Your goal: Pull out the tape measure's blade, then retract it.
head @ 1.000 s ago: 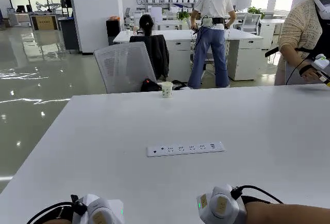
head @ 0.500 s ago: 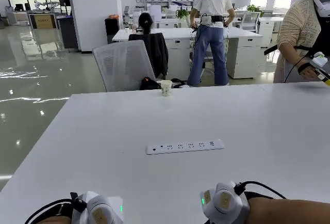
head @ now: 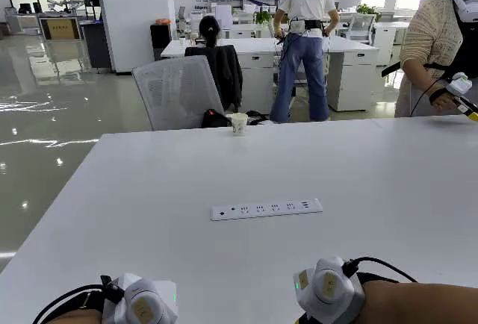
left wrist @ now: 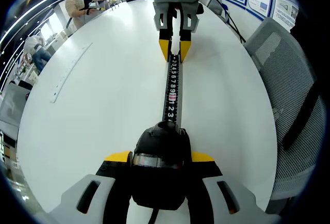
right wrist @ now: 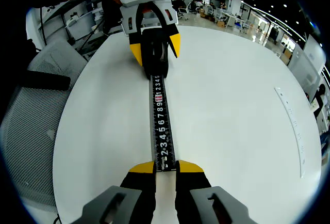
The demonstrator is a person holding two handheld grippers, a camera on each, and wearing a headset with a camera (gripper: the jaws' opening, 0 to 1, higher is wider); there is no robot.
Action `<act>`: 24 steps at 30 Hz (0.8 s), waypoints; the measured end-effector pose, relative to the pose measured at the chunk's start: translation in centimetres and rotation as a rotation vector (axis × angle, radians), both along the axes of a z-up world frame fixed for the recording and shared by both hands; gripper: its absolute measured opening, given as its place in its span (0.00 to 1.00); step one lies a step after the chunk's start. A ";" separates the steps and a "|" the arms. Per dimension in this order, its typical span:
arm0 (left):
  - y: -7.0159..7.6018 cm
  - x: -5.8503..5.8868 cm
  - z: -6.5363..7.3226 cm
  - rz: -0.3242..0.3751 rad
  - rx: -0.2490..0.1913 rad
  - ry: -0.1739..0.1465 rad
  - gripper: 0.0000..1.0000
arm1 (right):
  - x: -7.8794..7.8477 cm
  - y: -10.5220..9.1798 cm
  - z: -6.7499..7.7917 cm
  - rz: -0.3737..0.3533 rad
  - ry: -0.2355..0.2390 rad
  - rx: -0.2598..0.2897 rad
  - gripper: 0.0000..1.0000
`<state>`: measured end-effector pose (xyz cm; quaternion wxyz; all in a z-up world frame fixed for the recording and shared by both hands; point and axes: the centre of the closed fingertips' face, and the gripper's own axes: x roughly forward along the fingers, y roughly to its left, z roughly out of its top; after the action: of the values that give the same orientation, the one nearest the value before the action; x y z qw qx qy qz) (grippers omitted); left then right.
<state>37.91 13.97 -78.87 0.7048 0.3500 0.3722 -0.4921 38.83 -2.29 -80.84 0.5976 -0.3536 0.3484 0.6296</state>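
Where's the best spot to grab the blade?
Its tip, coming straight on from the end away from the case. The blade is a thin flat strip stretched in a line; the right hand-held gripper pinches it there.

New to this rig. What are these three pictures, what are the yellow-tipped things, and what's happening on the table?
No robot here: a person holds a two-jaw tool in each hand. The wide picture comes from a headset camera, looking over a white table with a power strip and a paper cup. Each round picture comes from a camera riding on one tool. The left tool grips the tape measure's black case; the right tool pinches the tip of the blade, which is drawn out between them.
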 end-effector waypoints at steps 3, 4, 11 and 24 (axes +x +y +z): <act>0.0 0.0 0.0 0.001 -0.003 -0.002 0.36 | 0.0 0.0 0.0 0.007 -0.004 -0.003 0.11; 0.0 0.0 0.0 0.002 -0.005 -0.002 0.36 | 0.0 0.0 0.0 0.008 -0.004 -0.004 0.11; 0.0 0.1 0.0 0.003 -0.008 -0.002 0.36 | 0.1 -0.3 0.0 0.004 -0.001 -0.008 0.11; 0.0 0.1 0.1 0.007 -0.011 -0.004 0.36 | 0.2 -1.0 -0.1 -0.003 -0.005 -0.015 0.10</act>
<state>37.97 14.00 -78.82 0.7092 0.3458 0.3695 -0.4908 38.99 -3.27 -80.90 0.5967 -0.3590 0.3522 0.6253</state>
